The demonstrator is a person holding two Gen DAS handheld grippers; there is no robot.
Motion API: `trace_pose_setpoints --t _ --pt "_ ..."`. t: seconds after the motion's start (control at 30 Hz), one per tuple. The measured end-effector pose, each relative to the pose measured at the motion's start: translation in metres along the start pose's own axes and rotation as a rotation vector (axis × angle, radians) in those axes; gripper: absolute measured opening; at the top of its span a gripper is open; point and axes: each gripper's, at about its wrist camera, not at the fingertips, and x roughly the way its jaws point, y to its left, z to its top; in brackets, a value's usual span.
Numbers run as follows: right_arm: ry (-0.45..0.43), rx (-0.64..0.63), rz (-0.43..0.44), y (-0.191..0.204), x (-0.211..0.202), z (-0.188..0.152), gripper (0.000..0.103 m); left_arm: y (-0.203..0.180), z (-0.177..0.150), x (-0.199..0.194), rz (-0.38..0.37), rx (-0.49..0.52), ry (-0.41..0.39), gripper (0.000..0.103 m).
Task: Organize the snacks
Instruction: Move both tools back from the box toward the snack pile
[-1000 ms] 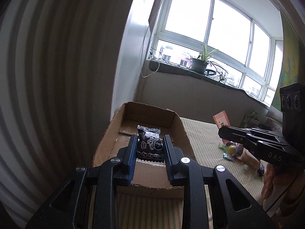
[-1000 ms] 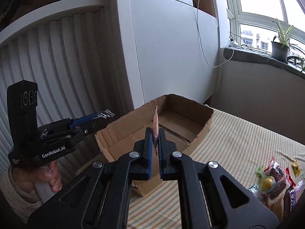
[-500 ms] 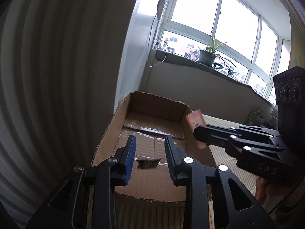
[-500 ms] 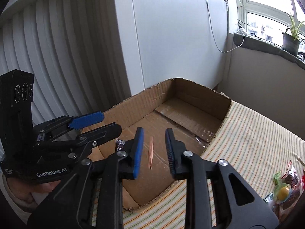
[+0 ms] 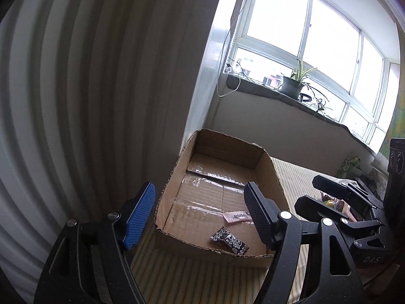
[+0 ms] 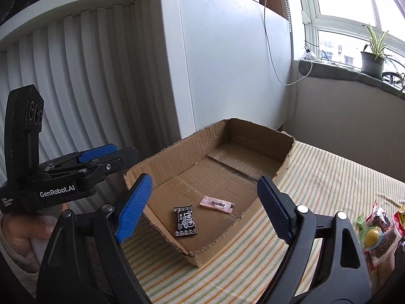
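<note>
Both snacks have dropped from the grippers into the cardboard box [image 6: 253,149] — the black packet [image 6: 185,221] and pink packet [image 6: 216,204] lie apart on its floor. Left gripper [image 5: 200,212] and right gripper [image 6: 205,206] are opening, nothing between their jaws, above the striped worktop [image 6: 329,177].

Black candy [image 6: 185,220], pink candy [image 6: 217,204] flat in cardboard box [image 6: 167,157], apart.

i see the cardboard box [image 6: 255,139] on the tabletop [image 6: 329,177], against its far left edge. two snack packets [image 6: 186,220] [image 6: 216,204] lie side by side in the box's near end. a snack pile [image 6: 379,230] sits at the tabletop's right.
</note>
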Motion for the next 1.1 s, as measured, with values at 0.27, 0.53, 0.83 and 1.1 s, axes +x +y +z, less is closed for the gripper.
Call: trace_pose_setpoints --t 0.27,0.53,0.83,1.1 --pt "-0.019 -0.036 -0.099 0.012 -0.021 -0.018 0.103 -0.009 0.001 -0.015 0.025 0.014 0.002 0.079" --pt "-0.066 0.030 -0.194 -0.036 -0.078 -0.045 0.103 -0.070 0.000 -0.010 -0.021 0.082 0.035 0.080" --pt "-0.082 0.178 -0.445 -0.132 -0.171 -0.094 0.103 -0.180 -0.021 0.015 -0.204 0.217 0.112 0.080" --pt "-0.075 0.304 -0.617 -0.188 -0.229 -0.129 0.103 -0.246 -0.038 0.019 -0.334 0.313 0.160 0.080"
